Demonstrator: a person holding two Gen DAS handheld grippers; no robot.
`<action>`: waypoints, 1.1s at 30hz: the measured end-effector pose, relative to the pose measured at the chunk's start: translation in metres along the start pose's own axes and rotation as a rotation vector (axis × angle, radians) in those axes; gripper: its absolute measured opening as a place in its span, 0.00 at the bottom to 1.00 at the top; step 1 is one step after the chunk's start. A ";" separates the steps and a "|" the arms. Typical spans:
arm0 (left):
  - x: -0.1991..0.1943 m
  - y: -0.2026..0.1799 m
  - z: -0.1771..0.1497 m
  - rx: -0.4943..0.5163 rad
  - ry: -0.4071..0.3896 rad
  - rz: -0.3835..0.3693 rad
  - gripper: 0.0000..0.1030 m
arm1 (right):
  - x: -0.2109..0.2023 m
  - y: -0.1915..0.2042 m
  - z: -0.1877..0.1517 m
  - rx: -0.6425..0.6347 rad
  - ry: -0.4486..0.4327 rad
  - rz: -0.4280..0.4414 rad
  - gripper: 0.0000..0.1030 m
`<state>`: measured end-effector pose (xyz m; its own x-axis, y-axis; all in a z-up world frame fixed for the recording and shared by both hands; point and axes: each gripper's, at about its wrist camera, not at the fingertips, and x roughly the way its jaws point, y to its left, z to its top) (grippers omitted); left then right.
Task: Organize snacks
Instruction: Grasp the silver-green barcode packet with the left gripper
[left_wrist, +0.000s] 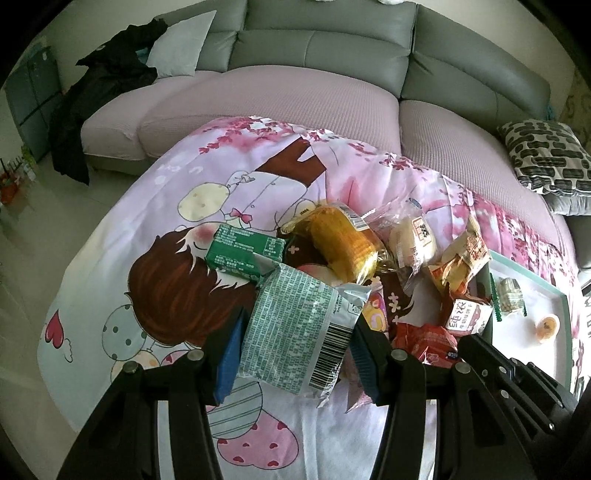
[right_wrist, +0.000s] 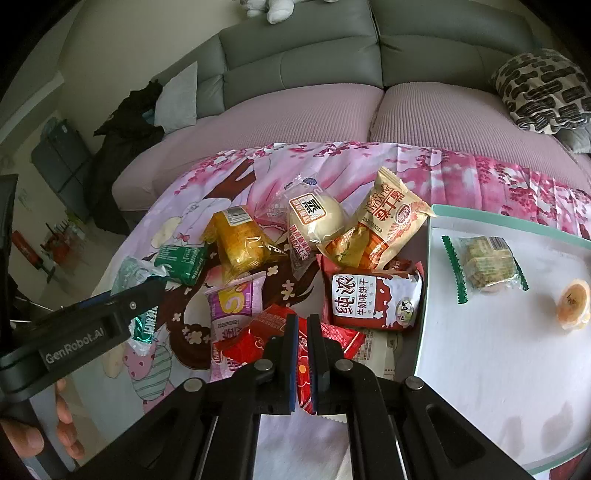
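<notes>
Left gripper (left_wrist: 295, 350) clamping green-printed packet (left_wrist: 295, 332); right gripper (right_wrist: 303, 354) pinching red packet (right_wrist: 280, 332). Both looking light, crinkly, slippery; gripping mid-body near tray (right_wrist: 428, 266) edge.

A pink cartoon-printed cloth (right_wrist: 155, 236) lies under a green packet (right_wrist: 181, 263), a yellow-wrapped cake (right_wrist: 242, 243), a red wrapper (right_wrist: 258, 338) and a white, teal-rimmed tray (right_wrist: 480, 347).

The left wrist camera looks forward and down, close over the pink cartoon-printed cloth (left_wrist: 177, 206); the right wrist camera looks likewise from further right; both share the grey sofa (left_wrist: 325, 51) and white teal-rimmed tray (right_wrist: 480, 354).
</notes>
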<state>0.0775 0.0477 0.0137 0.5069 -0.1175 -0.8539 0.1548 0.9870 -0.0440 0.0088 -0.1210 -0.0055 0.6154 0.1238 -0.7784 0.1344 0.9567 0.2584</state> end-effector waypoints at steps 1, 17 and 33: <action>0.000 0.000 0.000 0.001 0.002 0.000 0.54 | 0.000 0.000 0.000 -0.001 -0.001 -0.001 0.05; 0.002 0.000 0.000 -0.002 0.007 0.000 0.54 | -0.002 -0.002 0.001 0.004 -0.014 -0.031 0.46; 0.004 0.004 -0.001 -0.010 0.014 -0.001 0.54 | 0.032 0.022 -0.009 -0.081 0.058 -0.021 0.81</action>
<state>0.0799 0.0507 0.0094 0.4951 -0.1170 -0.8609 0.1463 0.9880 -0.0502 0.0245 -0.0936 -0.0293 0.5663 0.1162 -0.8159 0.0821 0.9771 0.1961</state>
